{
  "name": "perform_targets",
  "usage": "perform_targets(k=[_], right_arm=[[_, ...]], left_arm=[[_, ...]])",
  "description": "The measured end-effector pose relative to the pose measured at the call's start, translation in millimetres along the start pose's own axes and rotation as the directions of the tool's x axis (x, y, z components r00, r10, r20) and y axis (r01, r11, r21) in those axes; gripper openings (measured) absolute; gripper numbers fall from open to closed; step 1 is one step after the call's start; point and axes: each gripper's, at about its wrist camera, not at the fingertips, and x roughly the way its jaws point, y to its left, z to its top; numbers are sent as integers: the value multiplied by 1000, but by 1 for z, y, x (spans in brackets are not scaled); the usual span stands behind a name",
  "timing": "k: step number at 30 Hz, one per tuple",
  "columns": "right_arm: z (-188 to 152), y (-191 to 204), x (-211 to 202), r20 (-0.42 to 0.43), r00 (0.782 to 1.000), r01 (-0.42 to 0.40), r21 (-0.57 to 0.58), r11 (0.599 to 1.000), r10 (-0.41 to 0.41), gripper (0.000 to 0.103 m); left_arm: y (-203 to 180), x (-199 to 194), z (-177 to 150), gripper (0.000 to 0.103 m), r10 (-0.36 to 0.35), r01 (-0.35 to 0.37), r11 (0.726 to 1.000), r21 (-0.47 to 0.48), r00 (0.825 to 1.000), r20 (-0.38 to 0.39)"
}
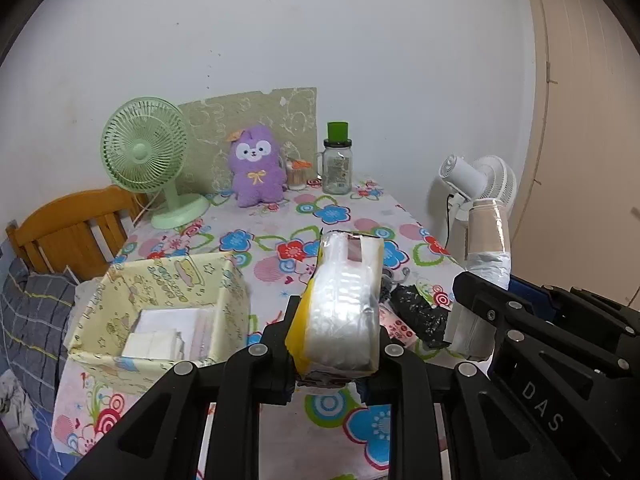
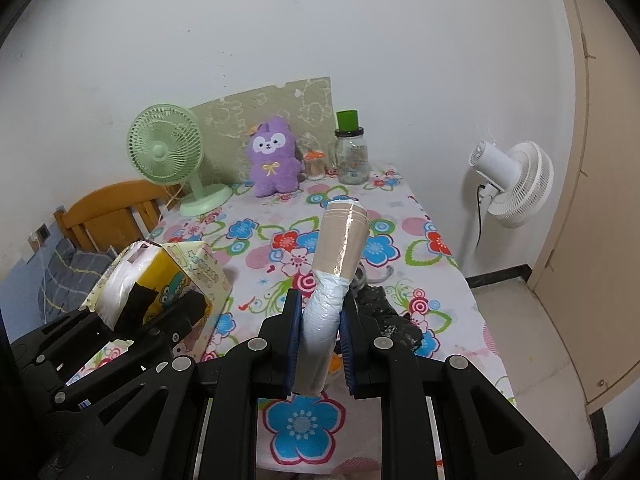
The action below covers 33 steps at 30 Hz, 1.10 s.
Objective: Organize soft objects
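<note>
You are holding a soft yellow tissue pack in clear plastic [image 1: 340, 304] tight in the left gripper [image 1: 334, 344], and a sleeve of brown paper cups [image 2: 334, 276] in the right gripper [image 2: 318, 344], both jaws squeezed shut. Both packs are hanging above the flowery surface [image 1: 280, 240]. Be lowering each gently into the pale yellow box [image 1: 160, 312], without squashing.

Purple plush [image 1: 256, 168], green fan [image 1: 146, 148], floral tablecloth [image 1: 280, 232].
</note>
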Motion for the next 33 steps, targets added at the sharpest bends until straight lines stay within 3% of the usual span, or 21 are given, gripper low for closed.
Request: perform_targets(k=[17,33], right_arm=[[9,36,0,14,1000,-22,-43,999,23,21],[19,77,27,-16,998,-56,-79,995,55,21]], left_arm=[[34,-12,5,21,14,-14,1000,-21,1000,17],[77,4,7,21,43,-43,998,-37,999,-2]])
